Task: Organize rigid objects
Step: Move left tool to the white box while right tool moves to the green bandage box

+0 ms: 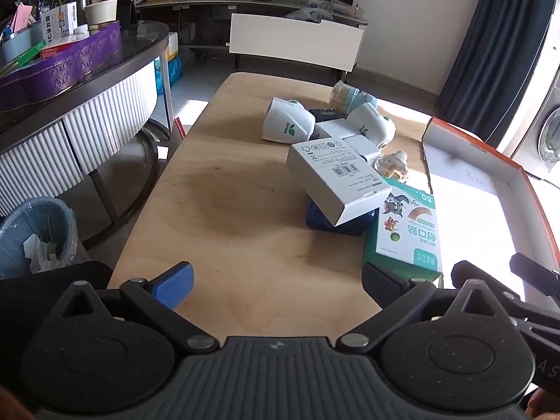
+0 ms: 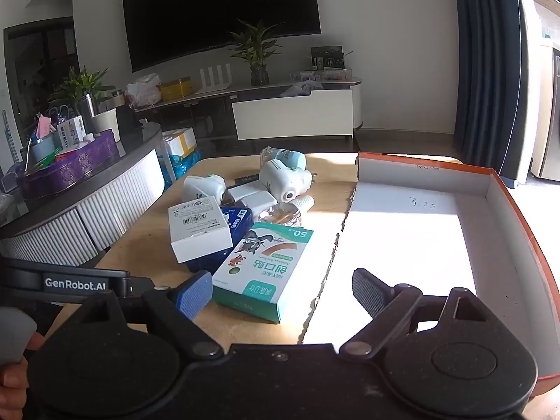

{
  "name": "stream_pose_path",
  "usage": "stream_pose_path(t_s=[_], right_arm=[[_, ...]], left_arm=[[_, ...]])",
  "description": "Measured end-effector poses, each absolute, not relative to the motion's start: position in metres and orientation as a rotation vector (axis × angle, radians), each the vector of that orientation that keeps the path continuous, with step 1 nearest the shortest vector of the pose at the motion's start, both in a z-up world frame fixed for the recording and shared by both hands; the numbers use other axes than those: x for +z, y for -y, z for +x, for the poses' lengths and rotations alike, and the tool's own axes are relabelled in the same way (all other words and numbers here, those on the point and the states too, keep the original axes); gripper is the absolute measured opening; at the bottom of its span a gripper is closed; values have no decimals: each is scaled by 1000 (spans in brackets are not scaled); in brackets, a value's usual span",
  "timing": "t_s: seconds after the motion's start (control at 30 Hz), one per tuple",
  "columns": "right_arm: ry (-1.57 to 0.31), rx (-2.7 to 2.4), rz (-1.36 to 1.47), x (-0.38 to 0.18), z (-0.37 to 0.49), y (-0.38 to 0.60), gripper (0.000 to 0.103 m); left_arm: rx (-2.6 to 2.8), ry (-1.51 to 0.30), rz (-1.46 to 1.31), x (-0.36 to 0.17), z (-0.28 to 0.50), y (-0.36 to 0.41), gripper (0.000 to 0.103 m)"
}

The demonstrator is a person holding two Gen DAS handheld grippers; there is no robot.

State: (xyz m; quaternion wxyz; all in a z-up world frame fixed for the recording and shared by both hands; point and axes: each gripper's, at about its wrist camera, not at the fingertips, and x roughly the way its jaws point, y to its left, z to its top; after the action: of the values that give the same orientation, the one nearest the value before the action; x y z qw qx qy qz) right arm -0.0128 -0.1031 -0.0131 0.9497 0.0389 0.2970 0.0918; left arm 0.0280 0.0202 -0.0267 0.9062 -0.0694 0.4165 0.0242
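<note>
A pile of small packages lies on the wooden table [image 1: 224, 210]. A white barcode box [image 1: 336, 182] [image 2: 197, 229] rests tilted on a dark blue pack [image 1: 336, 225] [image 2: 241, 222]. A green-and-white bandage box [image 1: 407, 234] [image 2: 266, 267] lies nearest. Behind are two white plug-in devices [image 1: 287, 124] [image 2: 285, 178], small white boxes [image 1: 350, 136] and a small bottle [image 1: 392, 166]. An orange-edged cardboard tray [image 1: 469, 175] [image 2: 420, 224] sits on the right, holding nothing. My left gripper [image 1: 276, 283] is open over bare wood. My right gripper [image 2: 283, 294] is open, straddling the bandage box's near corner and the tray's torn edge.
A dark oval side table with a purple tin [image 1: 59, 70] [image 2: 66, 169] stands left. A lined waste bin [image 1: 35, 238] sits on the floor below it. A TV cabinet [image 2: 294, 119] and dark curtain [image 2: 490, 70] are behind. The other gripper's arm [image 2: 70, 283] crosses the lower left.
</note>
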Motion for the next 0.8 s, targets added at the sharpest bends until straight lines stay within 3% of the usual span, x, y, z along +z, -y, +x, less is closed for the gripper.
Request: stream_pose_path(t_s=[0.8], right_arm=[[-683,169,131,0,27,112,102]], left_arm=[[71,-900,-146,-18,59,-18,103]])
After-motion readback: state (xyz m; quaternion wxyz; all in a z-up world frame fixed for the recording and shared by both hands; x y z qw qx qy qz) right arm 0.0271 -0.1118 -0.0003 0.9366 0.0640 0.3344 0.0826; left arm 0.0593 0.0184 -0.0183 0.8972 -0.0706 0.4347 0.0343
